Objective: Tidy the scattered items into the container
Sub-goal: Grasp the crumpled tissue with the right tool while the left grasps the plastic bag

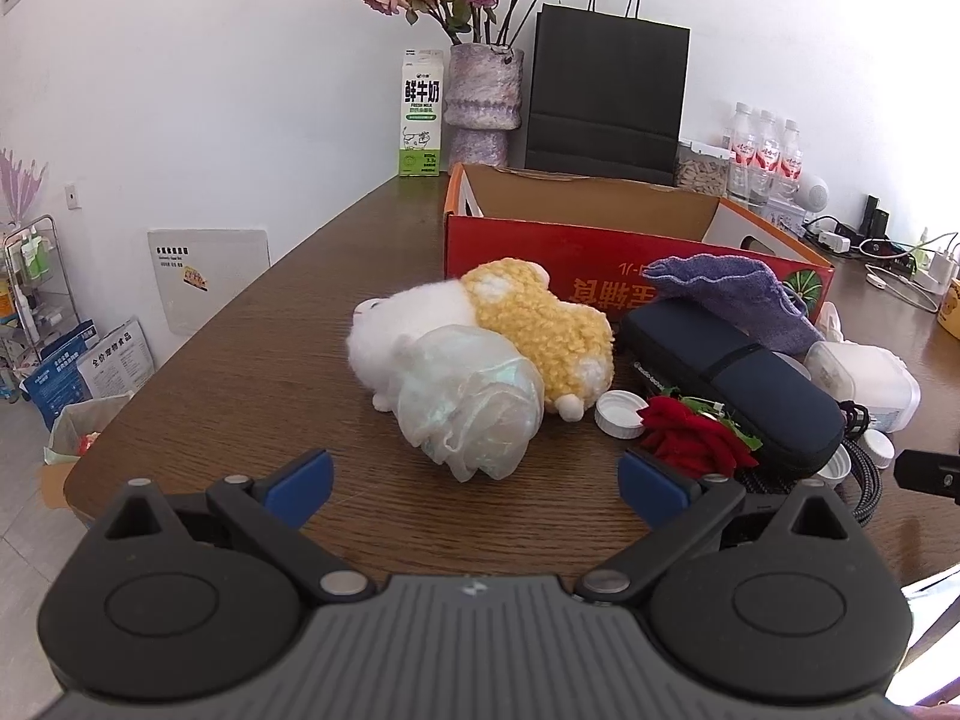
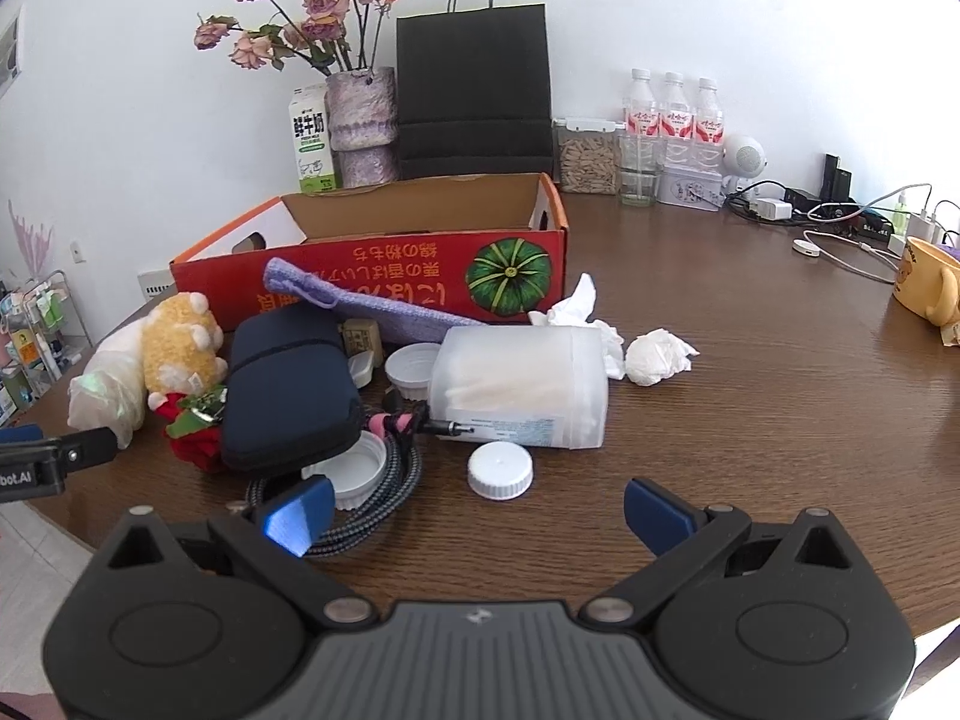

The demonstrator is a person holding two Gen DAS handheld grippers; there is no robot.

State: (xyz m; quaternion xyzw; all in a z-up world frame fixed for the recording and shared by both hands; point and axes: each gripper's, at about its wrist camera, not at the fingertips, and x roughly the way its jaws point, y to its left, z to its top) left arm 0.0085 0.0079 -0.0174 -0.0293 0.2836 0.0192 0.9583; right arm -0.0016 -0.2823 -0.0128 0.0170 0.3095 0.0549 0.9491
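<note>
An open red cardboard box (image 1: 588, 252) (image 2: 384, 276) stands at the back of the scattered items. In front lie a white and yellow plush toy (image 1: 510, 324) (image 2: 180, 342), a crumpled clear bag (image 1: 474, 408), a red fabric rose (image 1: 696, 432) (image 2: 195, 429), a dark blue case (image 1: 732, 384) (image 2: 288, 384), a purple cloth (image 1: 738, 288) (image 2: 372, 300), a translucent plastic tub (image 2: 522, 387), white lids (image 2: 500, 468) and a braided cable (image 2: 384, 480). My left gripper (image 1: 474, 492) is open just short of the bag. My right gripper (image 2: 477, 519) is open near a white lid.
A black paper bag (image 2: 474, 84), vase of dried roses (image 2: 360, 120), milk carton (image 1: 422, 114), water bottles (image 2: 672, 114) and chargers (image 2: 840, 210) line the wall. Crumpled tissues (image 2: 654, 354) and a yellow mug (image 2: 930, 288) sit to the right. The table edge falls off at left.
</note>
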